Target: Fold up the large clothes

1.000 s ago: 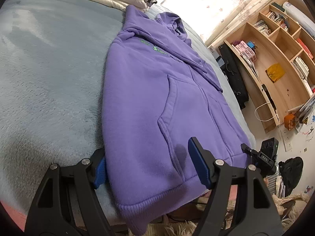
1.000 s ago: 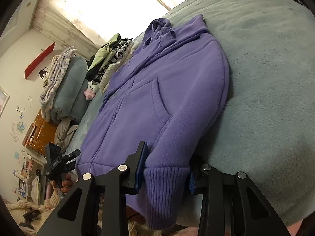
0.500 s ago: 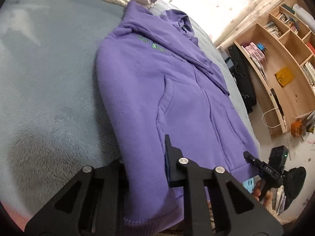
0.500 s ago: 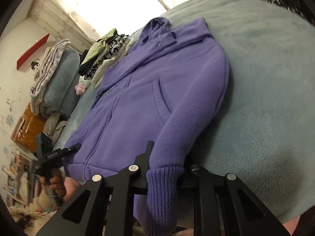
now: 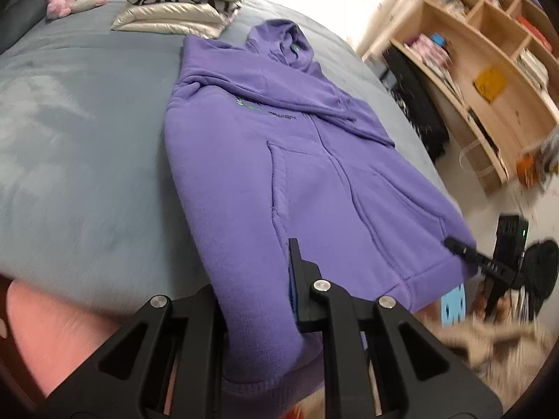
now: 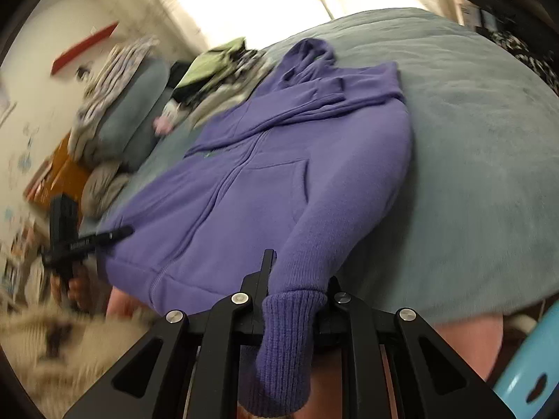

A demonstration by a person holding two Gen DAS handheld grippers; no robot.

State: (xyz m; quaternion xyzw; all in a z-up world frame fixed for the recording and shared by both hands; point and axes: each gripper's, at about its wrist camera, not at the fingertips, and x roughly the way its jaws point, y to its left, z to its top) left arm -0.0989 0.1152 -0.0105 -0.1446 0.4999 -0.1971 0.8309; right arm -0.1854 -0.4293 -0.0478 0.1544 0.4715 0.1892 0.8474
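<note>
change: both jaws went from wide to clamped, hem end lifted | left gripper (image 5: pixel 258 300) holds purple hoodie (image 5: pixel 279 160) hem | right gripper (image 6: pixel 297 289) holds sleeve cuff (image 6: pixel 290 317) | hoodie flat on bed (image 5: pixel 77 146), hood at 12 o'clock | next: likely fold toward hood

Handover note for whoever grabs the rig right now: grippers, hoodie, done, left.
Left gripper: shut on the hoodie's bottom hem corner, on the left in its own view.
Right gripper: shut on the sleeve cuff at the opposite bottom corner.
Purple hoodie: front up on the grey-blue bed, hood toward the folded pile; one sleeve already lies across the chest.
Done: both near corners gripped.
Left: likely carry the bottom up toward the hood, set it down, release, then finish the fold.
</note>
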